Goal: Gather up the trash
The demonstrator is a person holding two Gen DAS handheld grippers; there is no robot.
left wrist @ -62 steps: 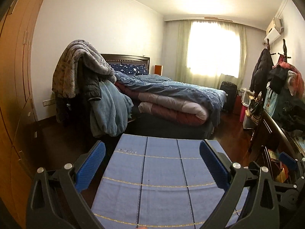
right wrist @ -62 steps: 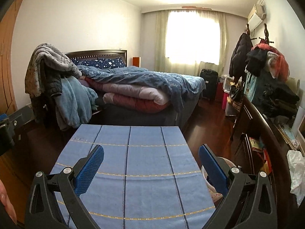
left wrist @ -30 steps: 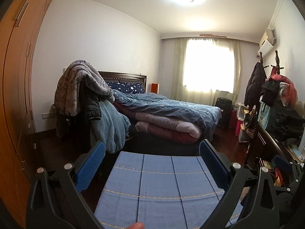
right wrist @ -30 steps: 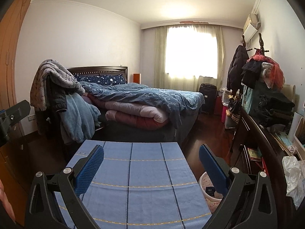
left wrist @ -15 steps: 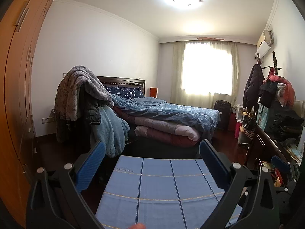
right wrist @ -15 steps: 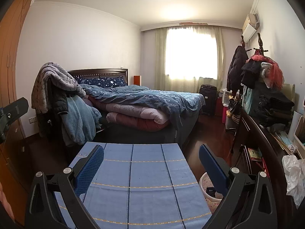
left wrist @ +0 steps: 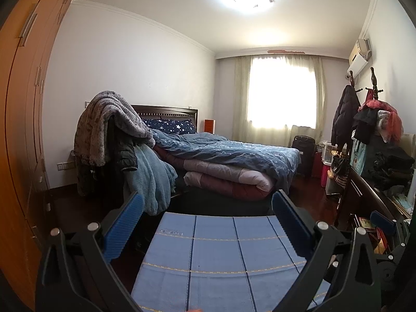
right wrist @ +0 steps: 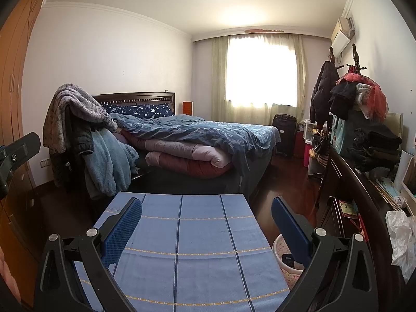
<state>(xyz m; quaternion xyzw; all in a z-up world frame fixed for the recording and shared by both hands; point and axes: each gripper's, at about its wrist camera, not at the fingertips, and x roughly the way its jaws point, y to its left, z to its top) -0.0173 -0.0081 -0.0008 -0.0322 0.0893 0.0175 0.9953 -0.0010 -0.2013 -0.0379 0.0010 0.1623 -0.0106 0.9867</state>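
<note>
My left gripper (left wrist: 206, 217) is open and empty, held above a table covered with a blue striped cloth (left wrist: 221, 254). My right gripper (right wrist: 206, 221) is open and empty above the same cloth (right wrist: 187, 244). A small pink-rimmed bin (right wrist: 282, 256) stands on the floor by the table's right edge, partly behind my right finger. A crumpled white plastic bag (right wrist: 401, 239) lies on the dark sideboard at the far right. The right gripper's blue pad shows at the right edge of the left wrist view (left wrist: 382, 222).
A bed (right wrist: 197, 140) with piled blue and pink quilts lies beyond the table. A chair draped with blankets (right wrist: 78, 130) stands to its left. An orange wardrobe (left wrist: 18, 130) lines the left wall. A cluttered dark sideboard (right wrist: 364, 189) and coat racks (right wrist: 348, 91) line the right wall.
Both grippers have tilted upward; more ceiling and less of the blue cloth shows. Both stay open and empty.
</note>
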